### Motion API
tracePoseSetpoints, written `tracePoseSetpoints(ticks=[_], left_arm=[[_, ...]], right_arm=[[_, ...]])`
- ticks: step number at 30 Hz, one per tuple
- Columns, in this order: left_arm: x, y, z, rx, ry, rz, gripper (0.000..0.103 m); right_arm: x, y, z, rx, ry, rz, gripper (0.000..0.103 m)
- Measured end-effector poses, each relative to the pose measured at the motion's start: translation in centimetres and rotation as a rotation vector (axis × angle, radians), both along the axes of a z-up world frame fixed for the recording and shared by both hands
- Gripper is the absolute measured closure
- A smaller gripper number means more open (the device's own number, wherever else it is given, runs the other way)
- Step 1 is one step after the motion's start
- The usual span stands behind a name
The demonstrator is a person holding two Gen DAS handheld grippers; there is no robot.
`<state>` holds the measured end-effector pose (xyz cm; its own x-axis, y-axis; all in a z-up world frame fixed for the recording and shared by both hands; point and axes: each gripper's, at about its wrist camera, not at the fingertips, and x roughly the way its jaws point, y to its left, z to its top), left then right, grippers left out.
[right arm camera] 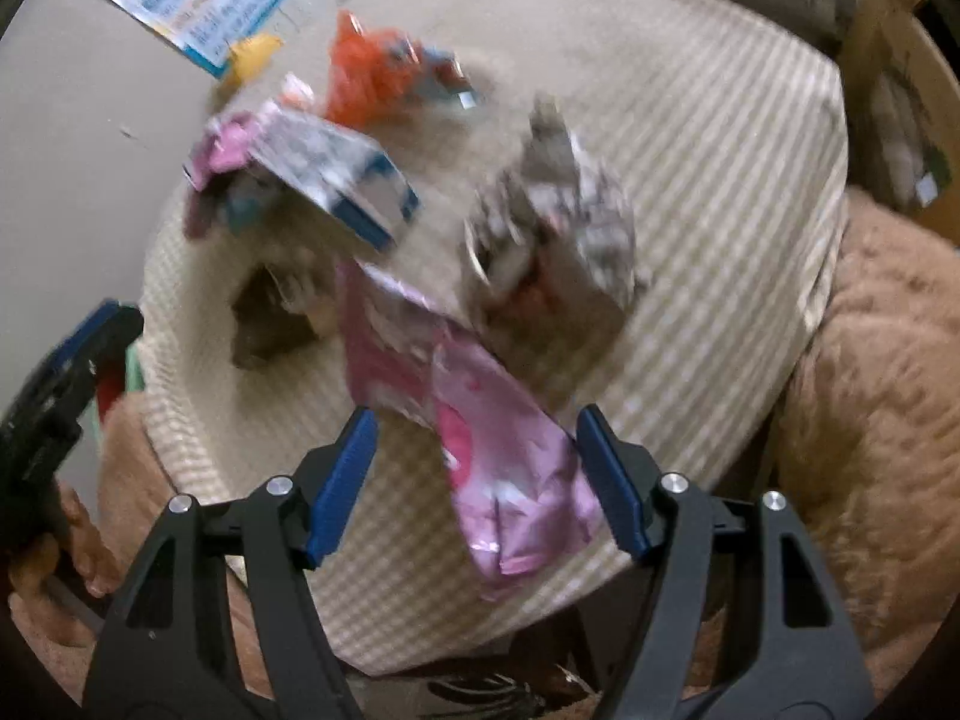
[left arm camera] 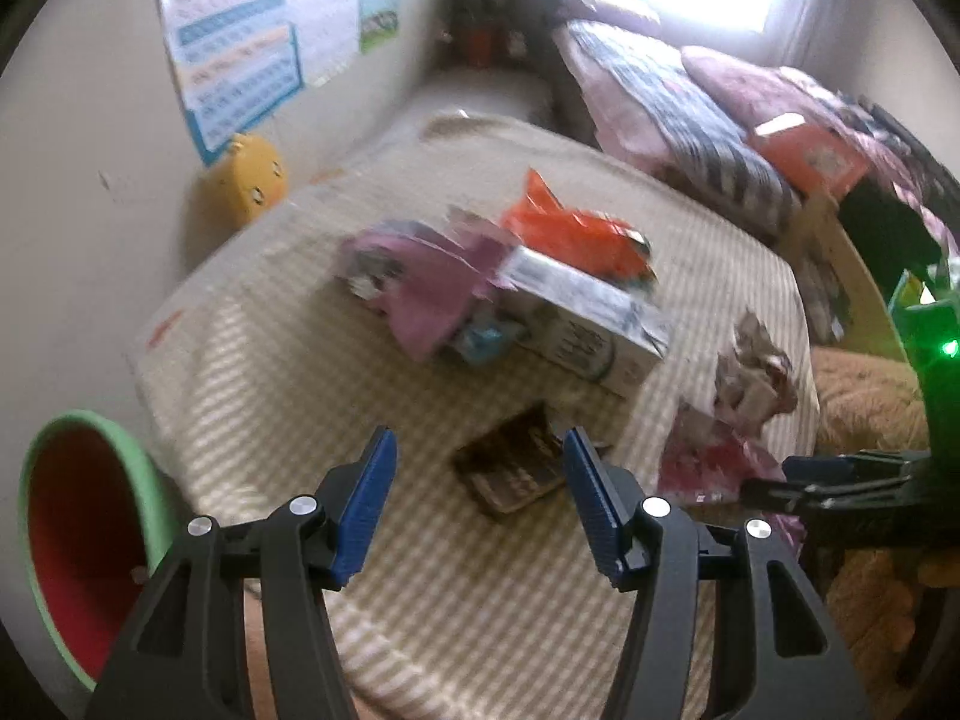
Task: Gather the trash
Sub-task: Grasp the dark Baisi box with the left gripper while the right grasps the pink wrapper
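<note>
Trash lies on a beige checked cushion [left arm camera: 288, 396]. In the left wrist view I see an orange wrapper [left arm camera: 570, 234], a white carton box [left arm camera: 594, 318], a purple wrapper [left arm camera: 426, 288], a dark wrapper [left arm camera: 516, 468], crumpled paper [left arm camera: 756, 372] and a pink wrapper [left arm camera: 714, 468]. My left gripper [left arm camera: 480, 498] is open above the dark wrapper. My right gripper [right arm camera: 477, 474] is open over the pink wrapper [right arm camera: 510, 480], whose near end lies between the jaws. The crumpled paper [right arm camera: 552, 222], box [right arm camera: 336, 180] and orange wrapper [right arm camera: 372, 72] lie beyond.
A green-rimmed bin with a red inside [left arm camera: 84, 540] stands at the left by the wall. A yellow toy [left arm camera: 252, 180] sits behind the cushion. A bed with pillows [left arm camera: 690, 120] is at the back right. A brown fuzzy rug [right arm camera: 870, 390] lies to the right.
</note>
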<state>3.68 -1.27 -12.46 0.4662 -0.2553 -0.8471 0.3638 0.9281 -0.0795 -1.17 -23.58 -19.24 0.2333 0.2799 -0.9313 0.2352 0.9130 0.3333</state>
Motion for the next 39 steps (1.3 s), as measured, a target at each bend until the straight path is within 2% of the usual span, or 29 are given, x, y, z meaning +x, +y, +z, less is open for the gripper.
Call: tracePoseSetpoints(ticks=[3,5,6,8,11,15,21,25,29,35,37,38,39], left_arm=[[0.2,-0.8,-1.0,0.038,0.03,-0.031,0.048],[0.4,-1.4,-1.6,0.075,0.047,-0.054,0.048],[0.6,-1.6,-1.9,0.093,0.058,-0.066,0.048],[0.9,-2.1,-2.4,0.109,0.078,-0.084,0.048],[1.5,-2.9,-3.6,0.145,0.107,-0.113,0.048],[2.1,-4.2,-5.1,0.204,0.124,-0.16,0.048],[2.1,-5.0,-4.3,0.187,0.126,-0.214,0.045],[1.4,-5.4,-5.1,0.217,0.144,-0.251,0.044],[1.5,-5.3,-6.1,0.217,0.168,-0.242,0.044],[1.8,-5.3,-5.9,0.179,0.15,-0.208,0.046],[2.0,-5.0,-5.7,0.165,0.133,-0.186,0.055],[2.0,-4.8,-5.6,0.143,0.134,-0.185,0.071],[2.2,-4.6,-5.6,0.122,0.145,-0.182,0.083]], right_arm=[[-0.1,0.7,-0.5,0.008,0.002,0.04,0.038],[-0.1,1.1,-0.4,0.041,-0.013,0.063,0.059],[-0.2,1.2,-0.3,0.069,-0.022,0.066,0.073],[-0.4,1.1,0.2,0.12,-0.061,0.057,0.076],[-0.8,0.5,1.1,0.148,-0.111,0.035,0.076],[-1.2,0.4,0.7,0.159,-0.1,0.023,0.076],[-0.5,-0.2,0.3,0.185,-0.084,-0.006,0.076],[-0.6,-0.9,0.2,0.21,-0.096,-0.016,0.076],[-0.8,-1.0,0.0,0.267,-0.102,-0.032,0.076],[-0.7,-0.9,0.2,0.288,-0.124,-0.033,0.076],[-0.7,-0.7,0.3,0.295,-0.131,-0.033,0.076],[-0.7,-0.6,0.3,0.294,-0.132,-0.031,0.076],[-0.7,-0.5,0.3,0.293,-0.133,-0.029,0.076]])
